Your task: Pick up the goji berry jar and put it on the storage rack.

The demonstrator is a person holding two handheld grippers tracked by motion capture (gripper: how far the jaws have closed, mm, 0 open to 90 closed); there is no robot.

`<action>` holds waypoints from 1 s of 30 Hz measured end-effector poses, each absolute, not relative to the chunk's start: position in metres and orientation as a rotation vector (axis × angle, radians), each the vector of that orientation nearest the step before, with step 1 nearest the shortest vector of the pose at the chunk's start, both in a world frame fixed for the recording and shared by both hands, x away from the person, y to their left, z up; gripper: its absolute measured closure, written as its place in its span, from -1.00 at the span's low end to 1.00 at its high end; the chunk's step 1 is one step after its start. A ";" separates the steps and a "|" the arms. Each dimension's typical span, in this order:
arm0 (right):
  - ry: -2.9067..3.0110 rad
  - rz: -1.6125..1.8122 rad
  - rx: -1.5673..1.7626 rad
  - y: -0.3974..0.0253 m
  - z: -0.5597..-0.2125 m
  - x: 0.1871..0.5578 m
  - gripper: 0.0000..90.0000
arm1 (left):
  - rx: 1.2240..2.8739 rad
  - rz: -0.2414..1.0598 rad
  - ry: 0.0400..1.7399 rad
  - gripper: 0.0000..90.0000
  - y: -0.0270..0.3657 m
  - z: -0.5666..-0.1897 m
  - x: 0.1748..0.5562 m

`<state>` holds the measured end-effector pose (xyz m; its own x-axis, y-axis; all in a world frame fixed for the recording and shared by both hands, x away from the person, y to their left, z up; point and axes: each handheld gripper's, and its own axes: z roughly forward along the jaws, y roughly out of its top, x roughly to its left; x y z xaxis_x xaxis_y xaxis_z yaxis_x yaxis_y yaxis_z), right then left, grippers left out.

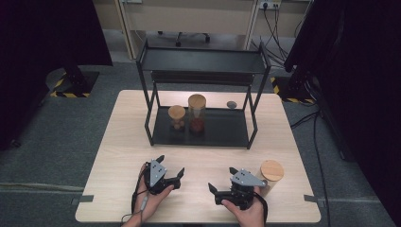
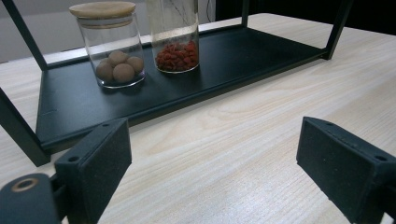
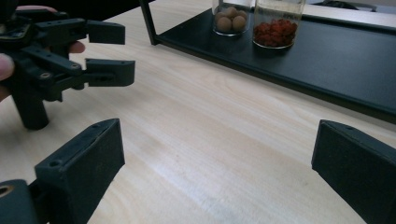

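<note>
Glass tall jar top cut off (left gripper view).

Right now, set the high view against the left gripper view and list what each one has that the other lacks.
High view alone: the jar with a wooden lid standing on the table beside the right gripper, the rack's top shelf, and a small grey thing behind the rack. Left gripper view alone: a close look at the brown balls and red bits inside the two jars. Shared: both jars on the black bottom shelf, the wooden table, and the open left gripper.
</note>
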<state>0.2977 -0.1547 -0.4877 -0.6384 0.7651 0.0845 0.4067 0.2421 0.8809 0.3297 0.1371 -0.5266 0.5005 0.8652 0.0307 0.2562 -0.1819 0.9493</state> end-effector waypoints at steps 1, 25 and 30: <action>2.163 1.362 1.077 -0.156 -0.488 0.296 -0.93 | 1.706 0.733 0.961 -0.78 0.137 -0.527 0.330; 2.174 1.365 1.152 -0.186 -0.503 0.244 -0.93 | 1.701 0.735 0.966 -0.78 0.137 -0.527 0.330; 2.168 1.364 1.175 -0.193 -0.505 0.235 -0.92 | 1.700 0.736 0.967 -0.78 0.137 -0.527 0.329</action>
<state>0.2354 -0.1932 -0.5051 -0.6095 0.7788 0.1482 0.4706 0.2049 0.8582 0.3294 0.1371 -0.5266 0.4940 0.8690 0.0272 0.2573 -0.1760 0.9501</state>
